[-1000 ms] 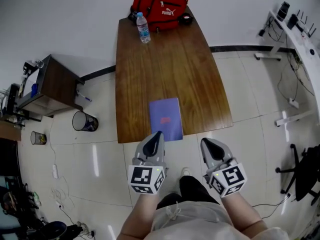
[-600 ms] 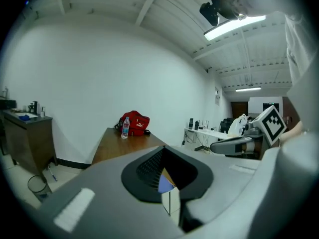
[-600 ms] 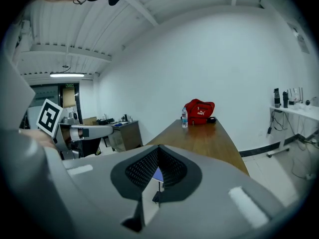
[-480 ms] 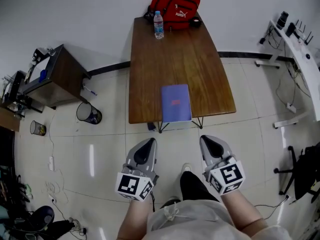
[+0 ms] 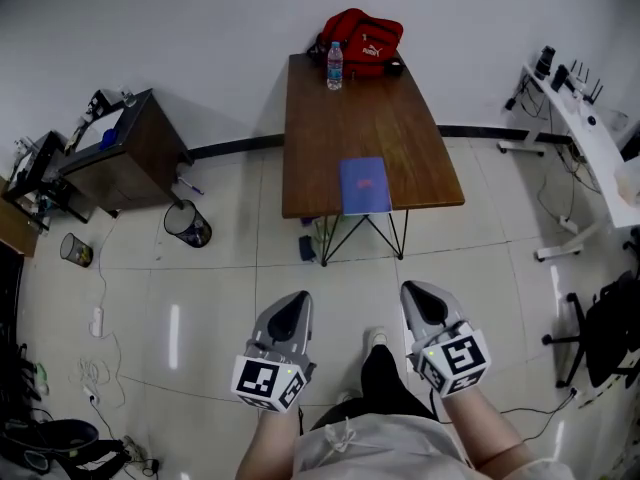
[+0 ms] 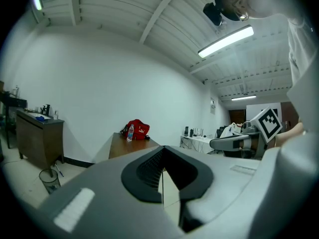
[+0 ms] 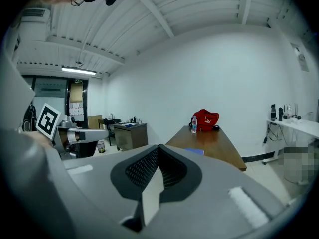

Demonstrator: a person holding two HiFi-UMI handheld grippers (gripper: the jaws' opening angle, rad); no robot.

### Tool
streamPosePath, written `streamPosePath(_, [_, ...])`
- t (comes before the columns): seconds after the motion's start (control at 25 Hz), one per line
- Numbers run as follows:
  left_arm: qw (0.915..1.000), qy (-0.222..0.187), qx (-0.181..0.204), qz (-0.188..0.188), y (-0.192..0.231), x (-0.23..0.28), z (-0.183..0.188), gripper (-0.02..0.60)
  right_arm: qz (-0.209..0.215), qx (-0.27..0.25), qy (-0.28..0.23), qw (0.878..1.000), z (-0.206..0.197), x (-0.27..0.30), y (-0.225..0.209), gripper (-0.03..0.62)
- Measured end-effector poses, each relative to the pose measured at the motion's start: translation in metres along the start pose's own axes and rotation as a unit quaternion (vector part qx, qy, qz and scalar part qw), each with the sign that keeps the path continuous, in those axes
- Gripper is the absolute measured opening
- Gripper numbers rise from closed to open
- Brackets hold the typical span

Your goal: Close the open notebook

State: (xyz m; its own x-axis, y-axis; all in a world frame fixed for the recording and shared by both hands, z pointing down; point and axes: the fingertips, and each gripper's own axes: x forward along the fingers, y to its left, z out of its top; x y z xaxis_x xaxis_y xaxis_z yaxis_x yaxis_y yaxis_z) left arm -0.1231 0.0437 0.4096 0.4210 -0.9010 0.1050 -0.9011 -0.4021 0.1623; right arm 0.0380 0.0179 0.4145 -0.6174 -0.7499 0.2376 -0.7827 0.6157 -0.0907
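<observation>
The notebook [image 5: 363, 184] lies, apparently closed, at the desk's [image 5: 340, 118] near edge, so the task looks done; the left gripper [image 5: 296, 303] and right gripper [image 5: 418, 298], jaws together and empty, need only confirm it.

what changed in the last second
The person stepped back: the table, close in front a second ago, now lies well ahead. Nothing was grabbed or released; left gripper and right gripper stay shut and empty. The notebook stays closed at the near edge, bottle and red bag at the far end.
</observation>
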Motion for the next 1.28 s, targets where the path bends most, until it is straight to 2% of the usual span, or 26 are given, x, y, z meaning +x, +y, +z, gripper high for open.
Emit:
streamPosePath(0.28, [0.9989, -0.039, 0.01, -0.022, -0.029, -0.071, 0.013, 0.006, -0.009, -0.007, -0.003, 1.0, -0.009, -0.059, 0.055, 0.006])
streamPosePath(0.6, [0.9972, -0.012, -0.003, -0.073, -0.063, -0.094, 0.001, 0.006, -0.016, 0.006, 0.0, 1.0, -0.023, -0.091, 0.079, 0.006])
streamPosePath(0.88, [0.997, 0.013, -0.006, -0.076, -0.075, -0.102, -0.007, 0.006, 0.002, 0.005, -0.004, 1.0, -0.023, -0.105, 0.092, 0.006])
streamPosePath(1.28, [0.9967, 0.011, -0.006, -0.08, -0.089, -0.109, -0.007, 0.006, 0.015, -0.013, -0.013, 1.0, -0.019, -0.114, 0.095, 0.006])
